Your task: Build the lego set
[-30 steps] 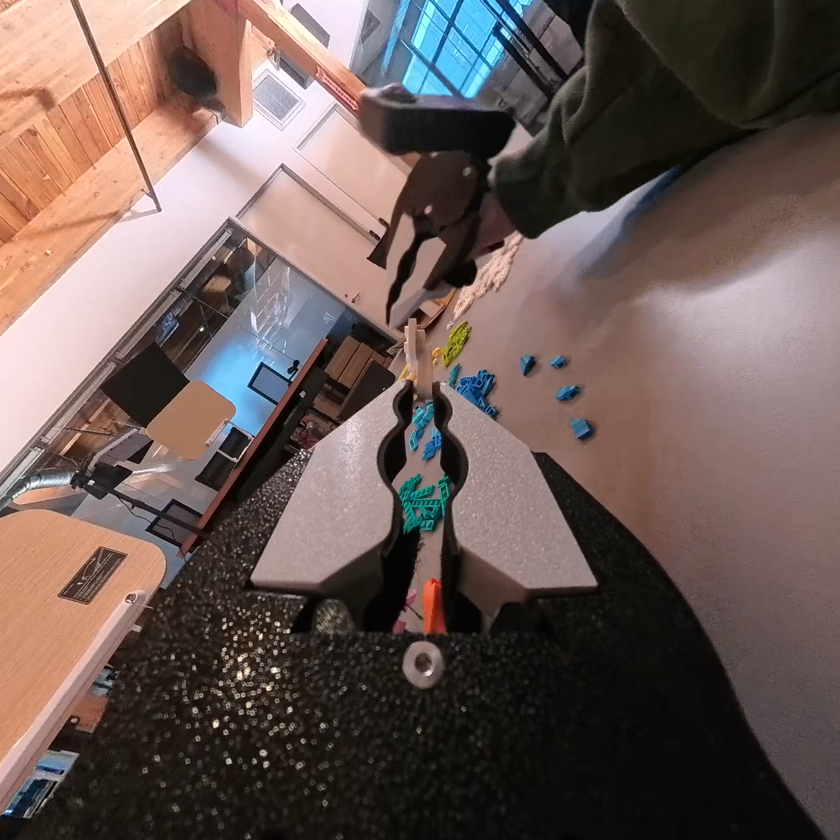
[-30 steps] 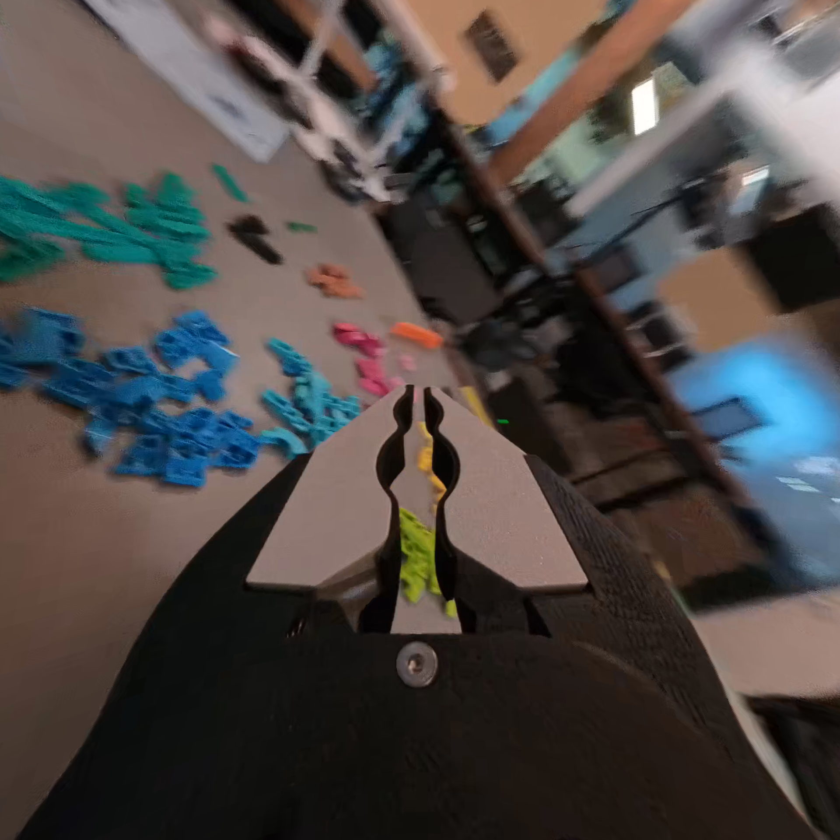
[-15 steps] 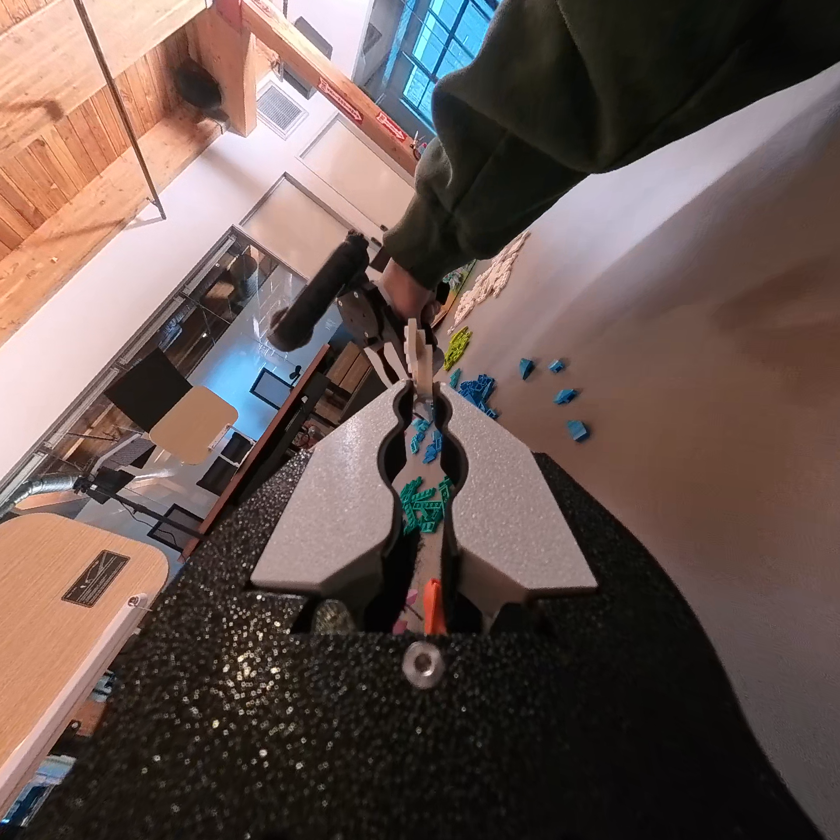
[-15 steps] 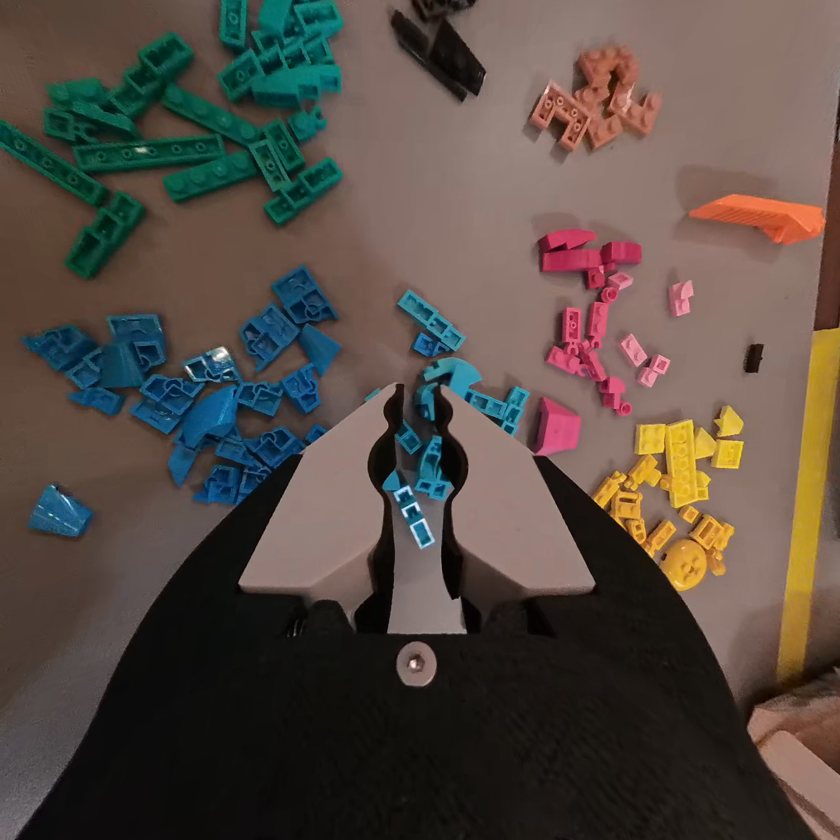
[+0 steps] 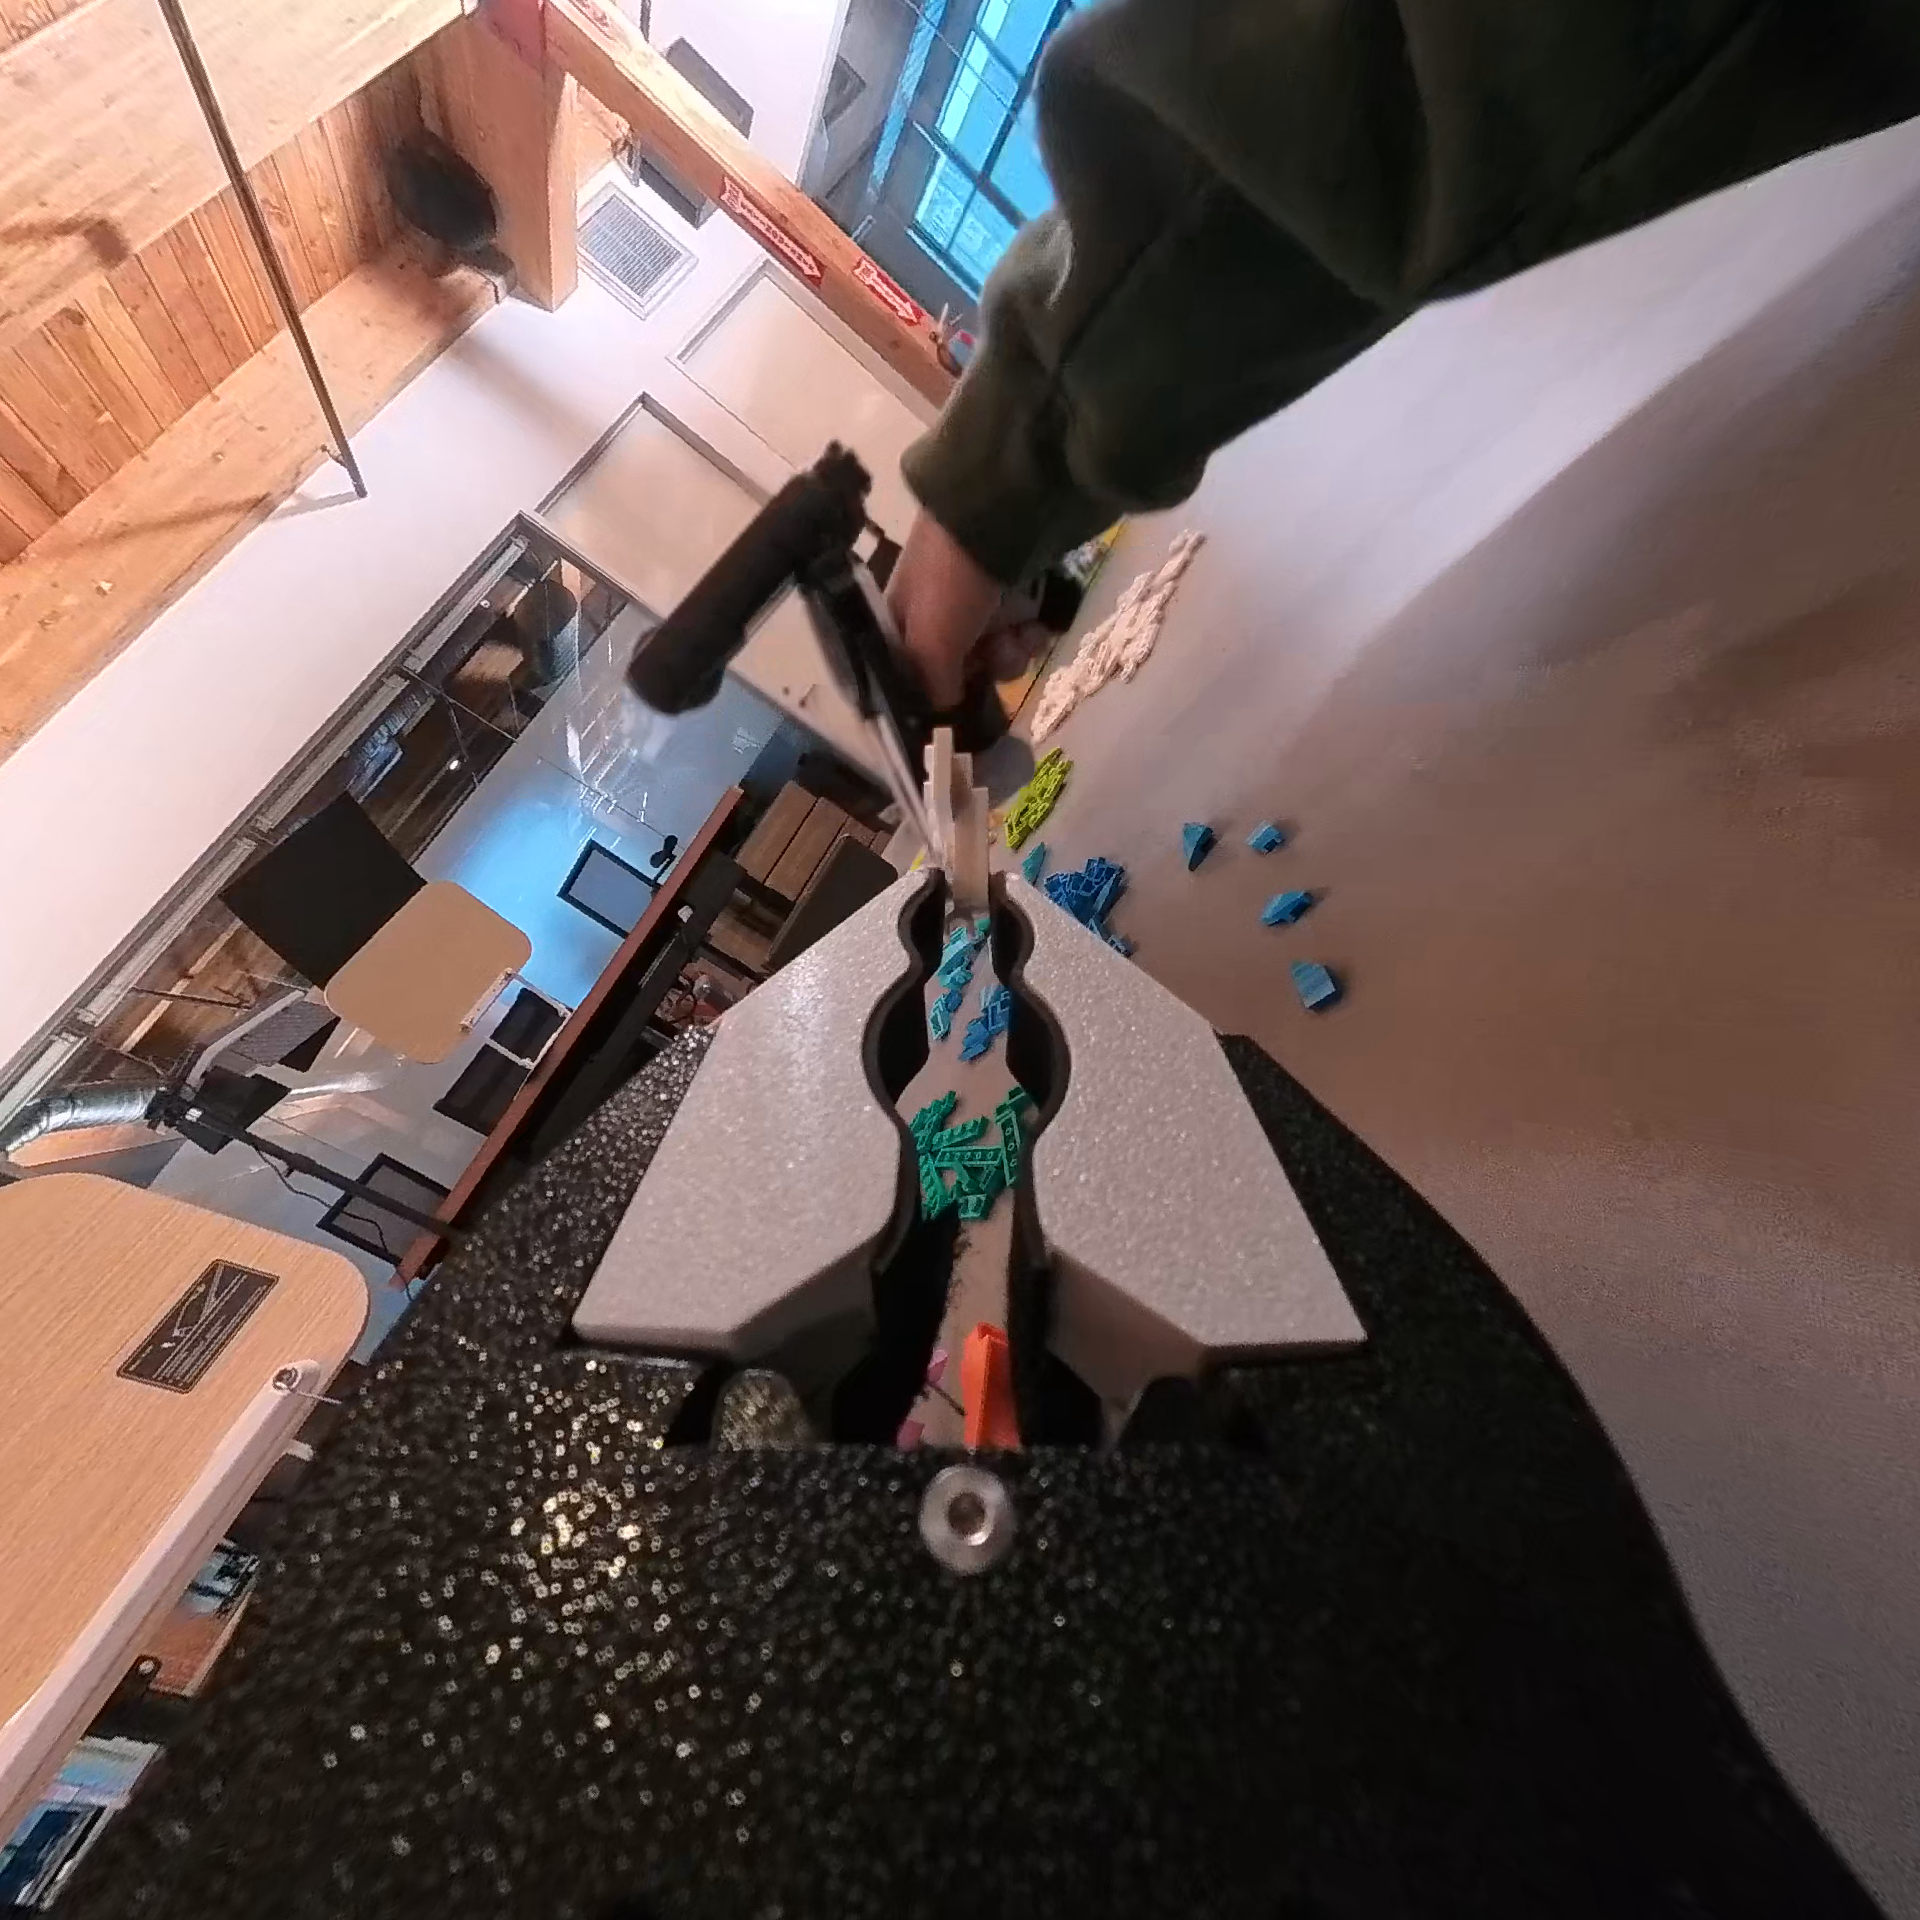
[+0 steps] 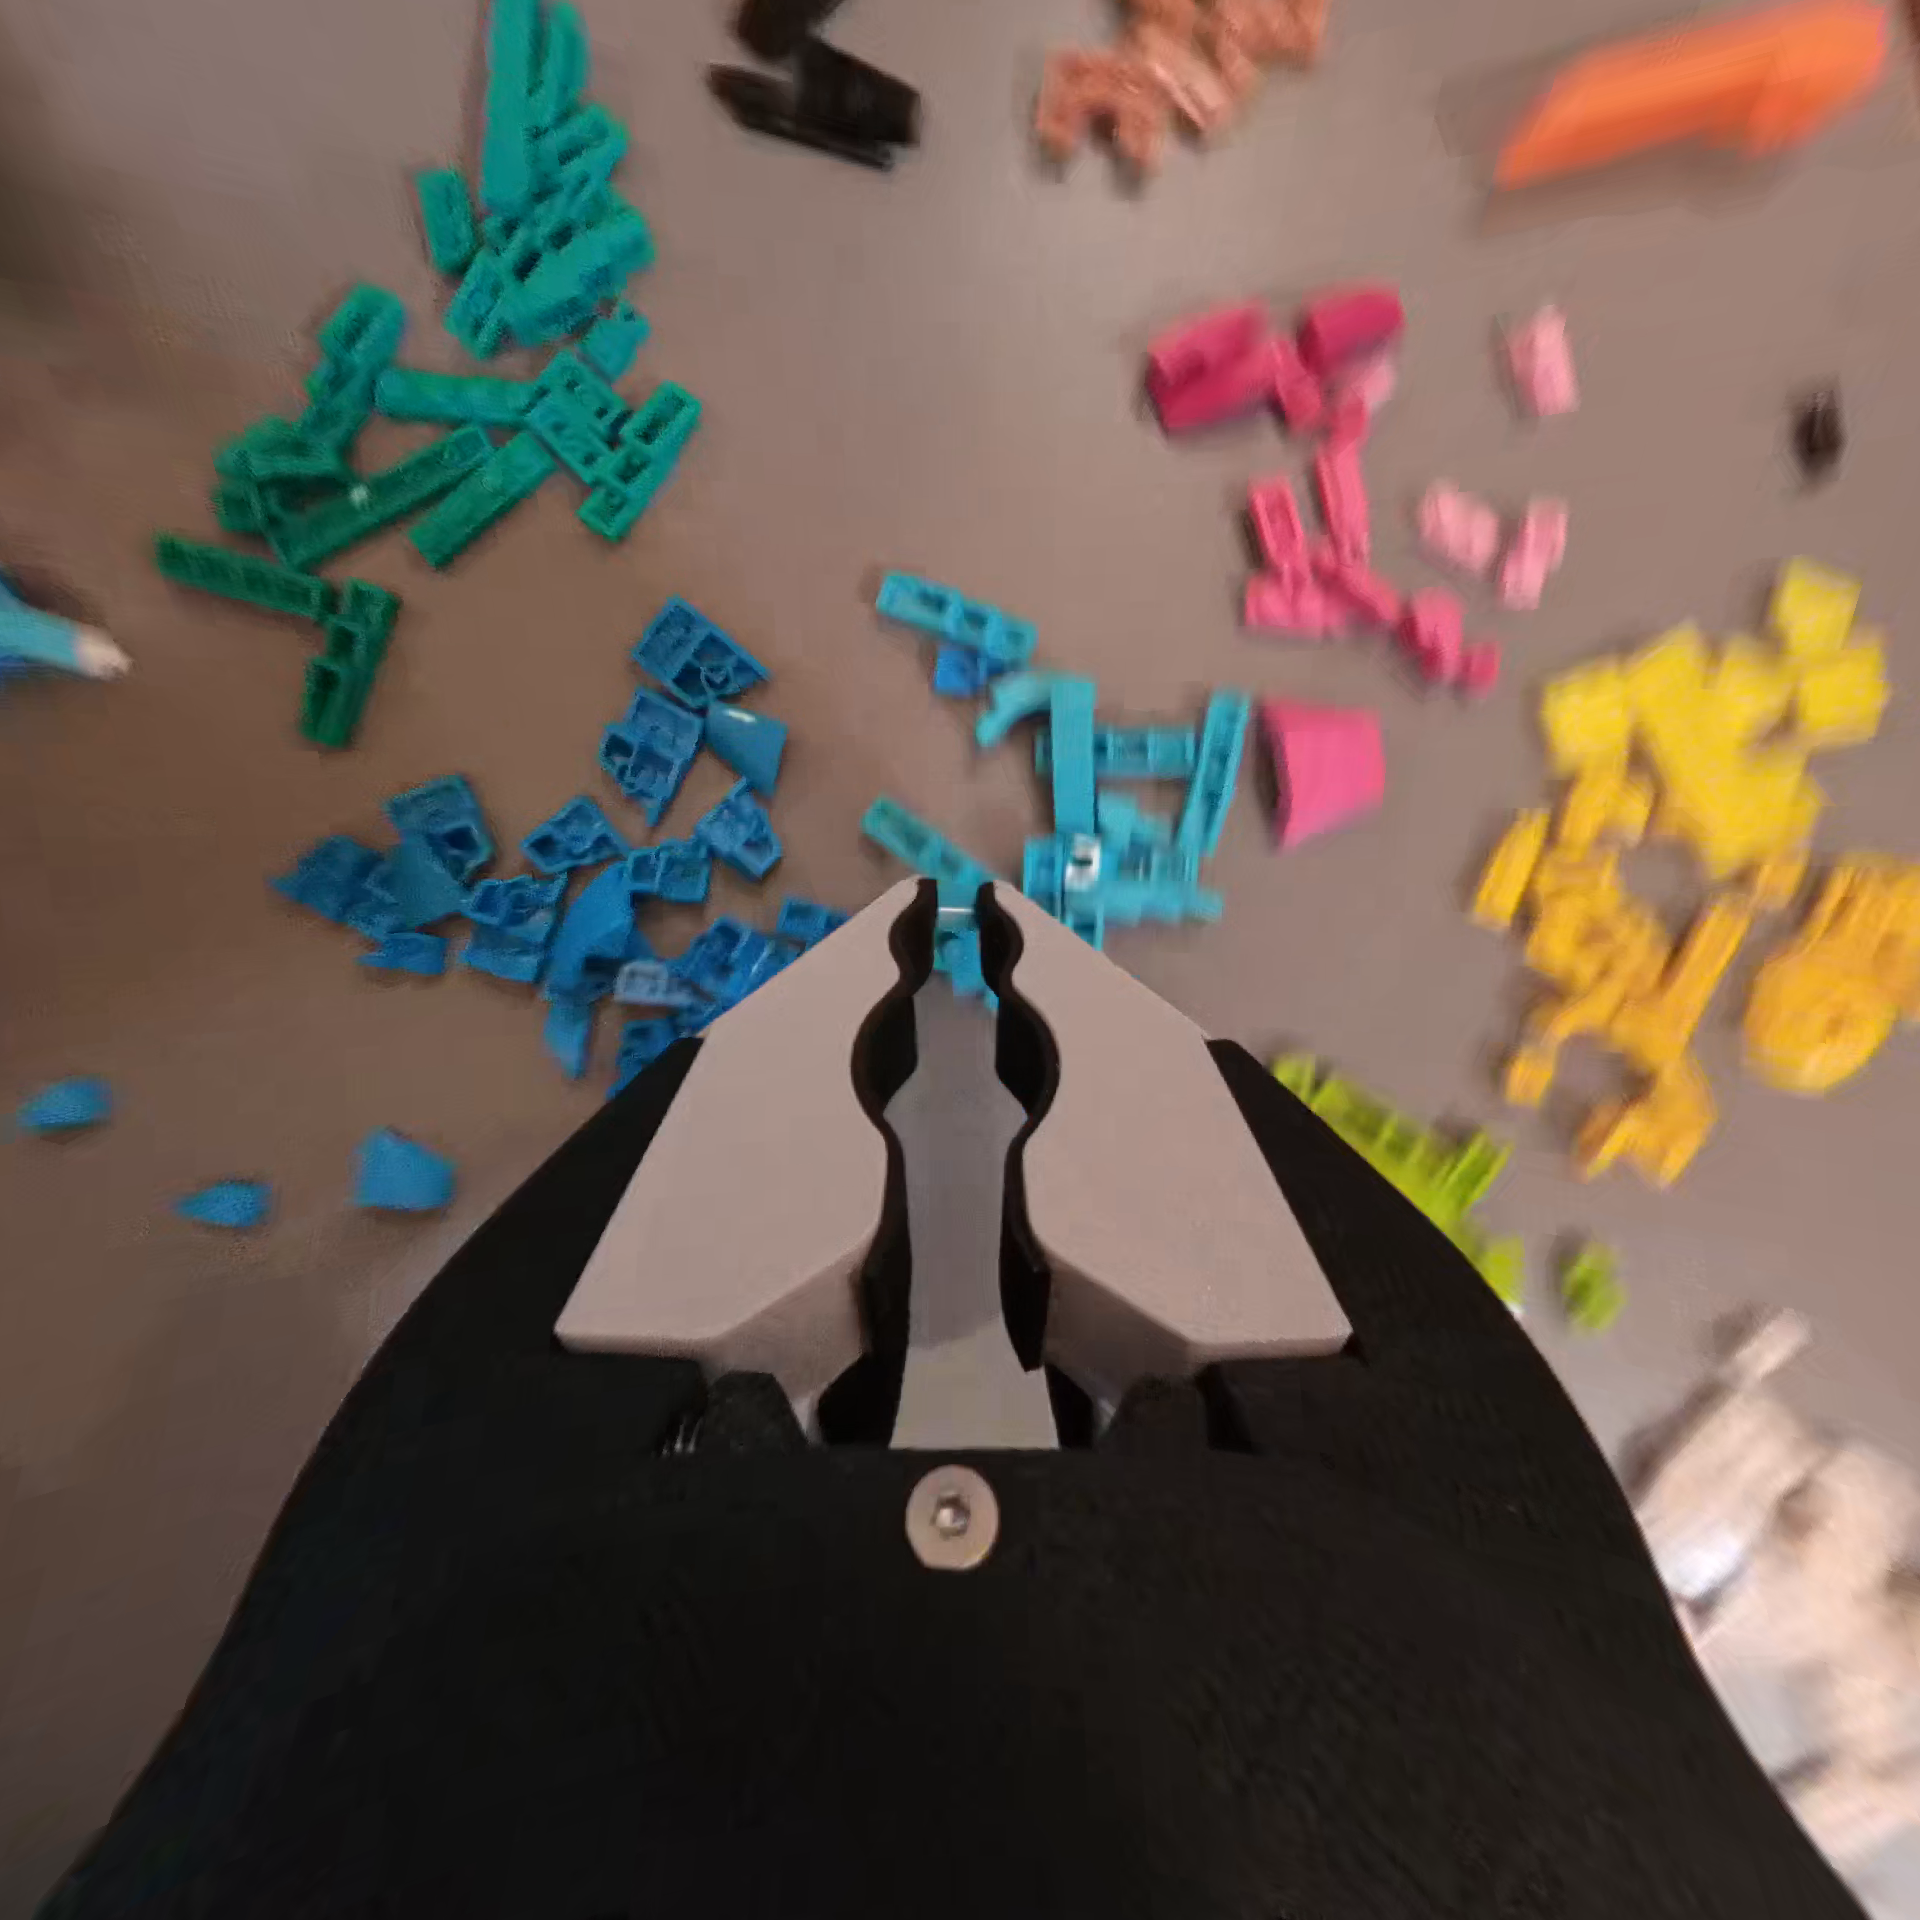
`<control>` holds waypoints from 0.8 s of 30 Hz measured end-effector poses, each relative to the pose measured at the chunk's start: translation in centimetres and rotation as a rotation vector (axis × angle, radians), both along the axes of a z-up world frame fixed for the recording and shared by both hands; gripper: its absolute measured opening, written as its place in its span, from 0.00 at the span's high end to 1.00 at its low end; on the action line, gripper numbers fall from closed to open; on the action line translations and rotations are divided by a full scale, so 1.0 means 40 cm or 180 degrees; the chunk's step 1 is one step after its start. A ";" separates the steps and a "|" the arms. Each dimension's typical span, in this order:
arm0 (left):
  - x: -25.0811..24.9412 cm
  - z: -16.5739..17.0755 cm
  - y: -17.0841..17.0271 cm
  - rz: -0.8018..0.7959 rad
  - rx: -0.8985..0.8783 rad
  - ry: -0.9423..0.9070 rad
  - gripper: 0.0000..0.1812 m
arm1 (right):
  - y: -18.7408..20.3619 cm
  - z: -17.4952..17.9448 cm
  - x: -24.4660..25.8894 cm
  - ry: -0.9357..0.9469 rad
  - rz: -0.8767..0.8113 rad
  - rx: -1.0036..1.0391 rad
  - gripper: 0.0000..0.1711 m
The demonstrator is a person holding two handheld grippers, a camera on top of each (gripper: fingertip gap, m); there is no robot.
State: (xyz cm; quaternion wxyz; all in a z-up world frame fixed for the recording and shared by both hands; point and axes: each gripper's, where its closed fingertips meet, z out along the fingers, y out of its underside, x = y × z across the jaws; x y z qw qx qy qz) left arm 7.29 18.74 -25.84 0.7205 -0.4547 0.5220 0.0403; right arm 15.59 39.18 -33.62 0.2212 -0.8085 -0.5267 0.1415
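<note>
My left gripper [image 5: 961,883] is shut on a small white lego assembly [image 5: 954,821] that sticks out past its tips, held above the grey table [image 5: 1558,935]. My right gripper [image 6: 961,906] points straight down over the sorted lego piles. Its jaws are nearly closed with nothing clearly between them, and its tips are above the light blue pieces [image 6: 1122,769]. The view is motion-blurred. In the left wrist view the right gripper [image 5: 902,790], held by a hand in a green sleeve [image 5: 1195,260], has its tips close beside the white assembly.
Piles lie on the table: blue [image 6: 623,883], green [image 6: 468,447], magenta [image 6: 1330,499], yellow [image 6: 1714,831], lime [image 6: 1392,1143], white [image 6: 1787,1538], black [image 6: 821,94], salmon [image 6: 1153,83], and an orange piece [image 6: 1683,94]. A few loose blue pieces [image 5: 1278,904] lie apart.
The right gripper swung from looking across the room to pointing down at the piles, then shifted over them. In the left view it came down beside the white assembly. The left gripper stayed put.
</note>
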 end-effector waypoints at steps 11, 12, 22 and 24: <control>0.010 -0.007 -0.001 -0.0030 -0.0005 0.0059 0.97 | -0.289 -0.029 0.265 0.0493 -0.1387 -0.0841 0.96; 0.011 -0.009 0.000 -0.0034 -0.0018 0.0063 0.97 | -0.304 -0.037 0.273 0.0478 -0.1389 -0.0792 0.94; 0.017 -0.018 -0.002 -0.0039 -0.0009 0.0149 0.97 | -0.334 -0.018 0.321 0.0703 -0.1115 -0.0179 0.84; 0.019 -0.020 -0.003 -0.0039 -0.0005 0.0170 0.97 | -0.328 -0.023 0.324 0.0628 -0.1017 0.0014 0.84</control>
